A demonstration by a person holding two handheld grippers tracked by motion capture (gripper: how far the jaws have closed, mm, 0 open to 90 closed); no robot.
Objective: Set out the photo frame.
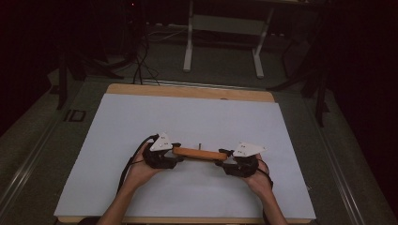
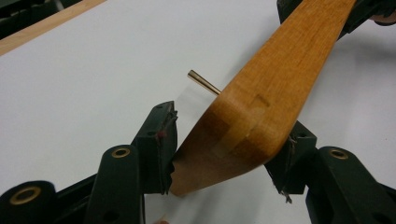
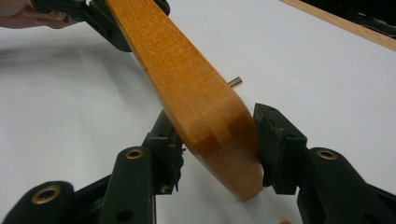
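Observation:
A curved wooden bar point(image 1: 199, 153), like a coat hanger's body, is held level just above the white sheet point(image 1: 187, 117). A thin metal pin point(image 1: 200, 146) sticks out of its middle. My left gripper point(image 1: 174, 152) is shut on the bar's left end and my right gripper point(image 1: 223, 161) on its right end. In the left gripper view the bar point(image 2: 275, 79) runs away from that gripper point(image 2: 229, 140) toward the other hand, with the pin point(image 2: 203, 82) behind it. In the right gripper view the bar point(image 3: 187, 79) sits clamped in that gripper point(image 3: 219, 140), the pin point(image 3: 235, 82) showing beyond.
The white sheet covers a wooden table whose far edge point(image 1: 187, 91) shows as a tan strip. Behind the table stand white desk legs point(image 1: 187, 47) and dark cables point(image 1: 138, 61) on the floor. The room around is dark.

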